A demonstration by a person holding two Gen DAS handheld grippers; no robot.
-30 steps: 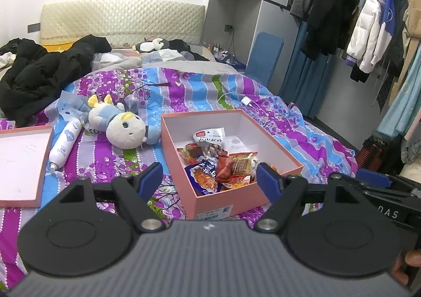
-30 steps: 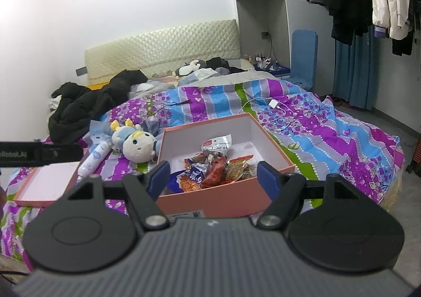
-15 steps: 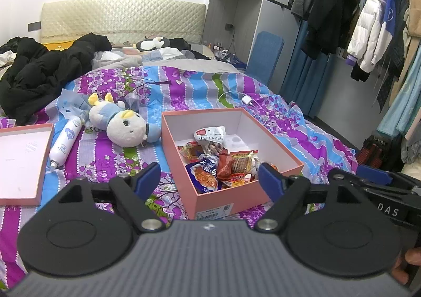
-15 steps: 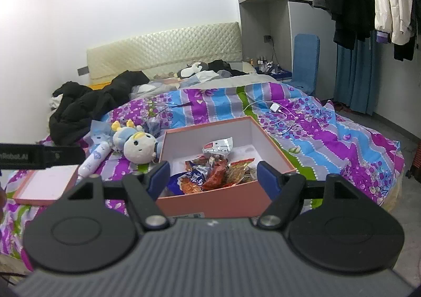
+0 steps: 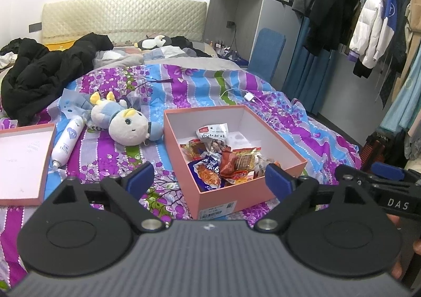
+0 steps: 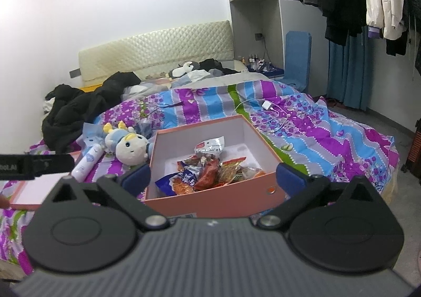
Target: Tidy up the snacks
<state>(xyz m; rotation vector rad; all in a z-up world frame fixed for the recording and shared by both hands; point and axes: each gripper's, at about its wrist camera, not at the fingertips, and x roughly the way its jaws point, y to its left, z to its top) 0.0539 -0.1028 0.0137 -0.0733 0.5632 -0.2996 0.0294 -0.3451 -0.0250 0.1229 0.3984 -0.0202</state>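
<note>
Both grippers — left gripper (image 5: 209, 178), right gripper (image 6: 213, 178) — stay spread, empty; pink box (image 5: 279, 136) of snacks (image 5: 223, 160) sits slightly lower than before.

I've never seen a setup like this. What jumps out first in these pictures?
An open pink box sits mid-bed on a loud purple-and-blue striped quilt, with a heap of bright snacks in its near half. Left of it lie a plush doll and a white bottle, with the pink lid further left. Low in each view, an open, empty claw, left and right, frames the box.
</note>
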